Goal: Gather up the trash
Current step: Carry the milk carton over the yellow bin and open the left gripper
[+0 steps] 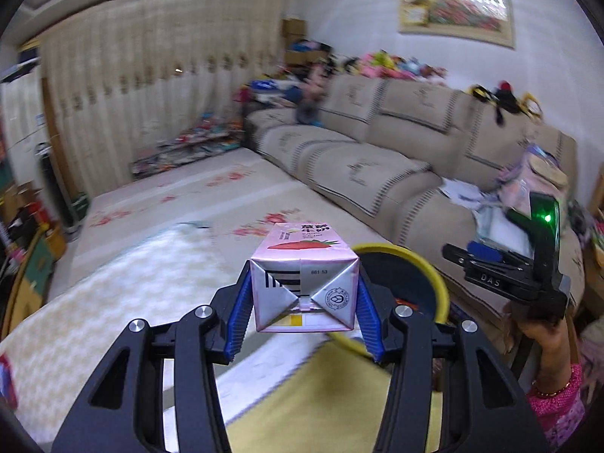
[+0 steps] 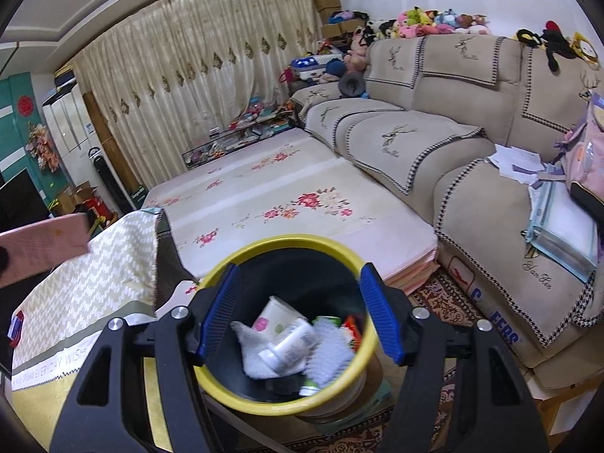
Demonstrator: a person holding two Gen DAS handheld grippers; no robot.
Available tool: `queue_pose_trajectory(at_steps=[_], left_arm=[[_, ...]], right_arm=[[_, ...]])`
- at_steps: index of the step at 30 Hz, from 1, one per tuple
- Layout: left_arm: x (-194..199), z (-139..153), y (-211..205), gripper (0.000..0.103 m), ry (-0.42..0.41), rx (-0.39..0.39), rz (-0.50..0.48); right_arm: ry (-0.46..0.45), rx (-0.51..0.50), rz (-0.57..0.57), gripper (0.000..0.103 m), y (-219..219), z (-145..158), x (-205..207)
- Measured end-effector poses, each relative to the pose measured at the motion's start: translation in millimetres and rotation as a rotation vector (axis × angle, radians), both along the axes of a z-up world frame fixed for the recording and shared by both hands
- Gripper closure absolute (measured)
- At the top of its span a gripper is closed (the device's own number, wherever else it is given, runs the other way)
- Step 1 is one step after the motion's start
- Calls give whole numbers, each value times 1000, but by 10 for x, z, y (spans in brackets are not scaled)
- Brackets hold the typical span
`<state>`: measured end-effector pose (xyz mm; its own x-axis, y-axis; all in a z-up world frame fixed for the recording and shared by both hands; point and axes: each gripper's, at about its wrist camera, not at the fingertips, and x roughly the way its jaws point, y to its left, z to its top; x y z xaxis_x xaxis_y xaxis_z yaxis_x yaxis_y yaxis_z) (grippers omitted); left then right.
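**Carton held up near the bin**

The pink carton point(image 1: 302, 283) is off the table, pinched by its sides between the blue pads of the left gripper point(image 1: 304, 317), close to the yellow-rimmed bin point(image 2: 287, 249). Cups, a bottle and wipes lie inside the bin. Under it are a yellow table point(image 1: 324, 407) with a zigzag cloth point(image 2: 94, 275) and a patterned rug. A floral mat, a beige sofa point(image 2: 434, 143) topped with plush toys and long curtains fill the room. The right gripper point(image 2: 298, 313) hangs over the bin, its jaws spread and empty.
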<state>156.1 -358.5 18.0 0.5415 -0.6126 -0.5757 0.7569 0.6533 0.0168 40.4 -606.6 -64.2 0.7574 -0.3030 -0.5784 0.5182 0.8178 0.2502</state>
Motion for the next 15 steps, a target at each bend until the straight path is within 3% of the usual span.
queue_pose_trajectory(at_steps=[7, 13, 15], left_arm=[[79, -460, -1006, 54, 85, 71, -105], [244, -880, -1422, 53, 145, 99, -115], [288, -1019, -1522, 47, 162, 120, -110]], right_arm=[[-17, 3, -41, 40, -207, 12, -215], [-28, -5, -57, 40, -273, 26, -299], [-32, 0, -65, 39, -296, 20, -313]])
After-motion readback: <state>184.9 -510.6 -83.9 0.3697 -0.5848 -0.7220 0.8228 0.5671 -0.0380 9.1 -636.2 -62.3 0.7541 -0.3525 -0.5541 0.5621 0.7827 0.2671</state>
